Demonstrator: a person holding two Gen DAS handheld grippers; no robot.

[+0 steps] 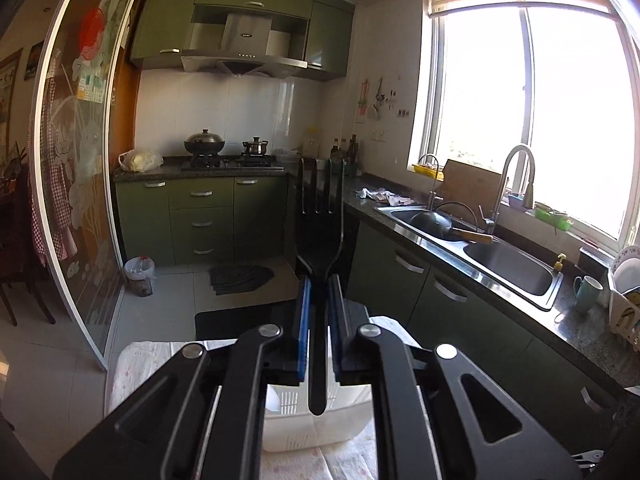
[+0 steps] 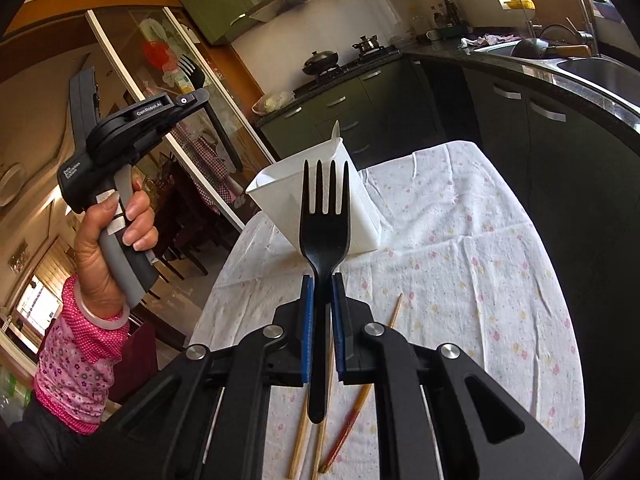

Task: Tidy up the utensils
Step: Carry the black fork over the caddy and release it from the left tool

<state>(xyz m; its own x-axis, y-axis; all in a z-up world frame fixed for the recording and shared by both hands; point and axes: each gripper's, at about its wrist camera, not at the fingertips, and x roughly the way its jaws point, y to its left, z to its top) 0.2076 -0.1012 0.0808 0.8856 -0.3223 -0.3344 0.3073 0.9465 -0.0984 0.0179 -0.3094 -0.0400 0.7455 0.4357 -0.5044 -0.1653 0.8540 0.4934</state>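
Here a white basket (image 2: 320, 196) stands on the flowered cloth (image 2: 460, 280), loose chopsticks (image 2: 362, 404) lying nearer; nothing blocks the way to it. The left gripper (image 1: 319, 292) is clenched on a black fork (image 1: 320, 216) raised above the basket. The right gripper (image 2: 322, 292) likewise grips a second black fork (image 2: 325, 224), tines up, before the basket.

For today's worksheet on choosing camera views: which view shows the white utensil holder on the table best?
The right wrist view: the white utensil holder stands whole on the flowered cloth, its open top and one side visible beyond the fork. The left wrist view shows only part of its slotted wall, low in the picture, behind the tongs' arms.
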